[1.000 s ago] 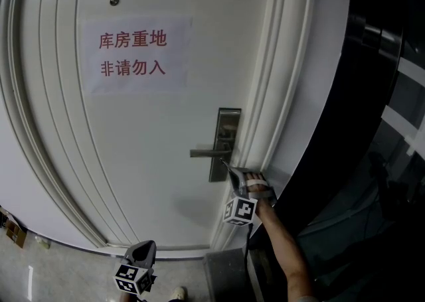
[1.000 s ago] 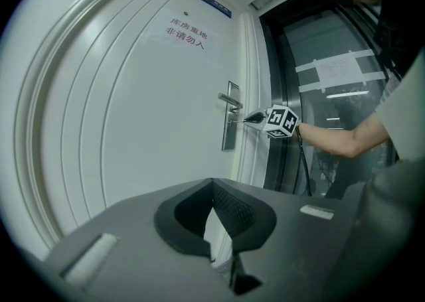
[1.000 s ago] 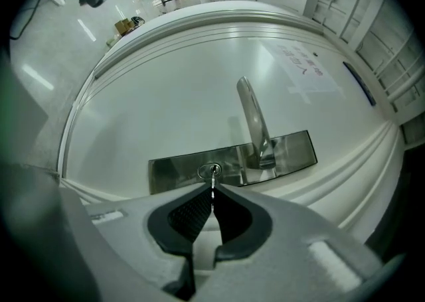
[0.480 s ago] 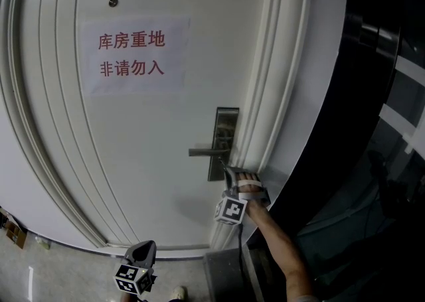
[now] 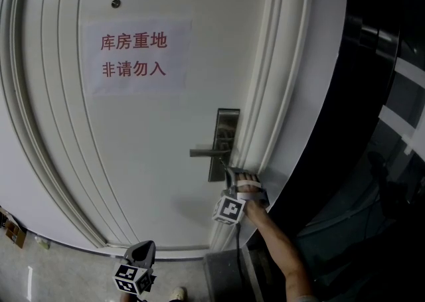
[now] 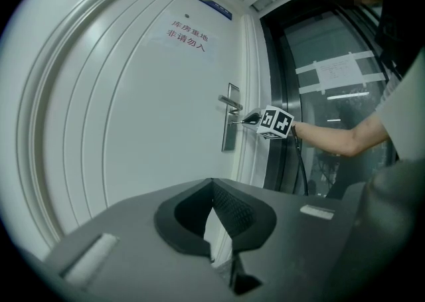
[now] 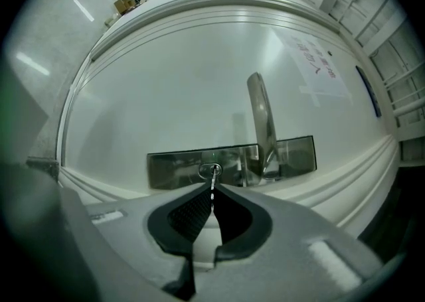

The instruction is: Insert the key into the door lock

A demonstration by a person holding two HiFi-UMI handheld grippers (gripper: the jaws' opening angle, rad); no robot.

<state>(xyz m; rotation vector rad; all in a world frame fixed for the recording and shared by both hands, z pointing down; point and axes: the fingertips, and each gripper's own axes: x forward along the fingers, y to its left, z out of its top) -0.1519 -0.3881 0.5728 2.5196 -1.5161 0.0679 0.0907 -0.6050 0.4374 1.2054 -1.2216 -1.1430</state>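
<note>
The right gripper (image 7: 212, 189) has its jaws pressed together on the key (image 7: 213, 178), pinching it by the head so that the thin blade sticks out just past the jaw tips. In the right gripper view the blade runs straight up from the tips to the round keyhole (image 7: 210, 170), near the middle of the frame. The tip seems to sit in the slot, though the view is too small to say how deep. The keyhole lies in the long metal lock plate (image 7: 174, 168) (it lies sideways across this view), and the lever handle (image 7: 262, 118) juts from the plate to the right of the key.

In the head view this gripper is right of centre, against the lower end of the plate, beside the moulded door frame (image 5: 279, 95). A bare forearm (image 5: 279, 254) reaches in from the bottom edge.

The left gripper (image 6: 212, 182) is at the bottom of the head view, well apart from the lock. Its jaws meet at the tips with nothing between them.

The white door (image 5: 133, 161) carries a paper sign (image 5: 136, 55) with red characters at the upper left.
</note>
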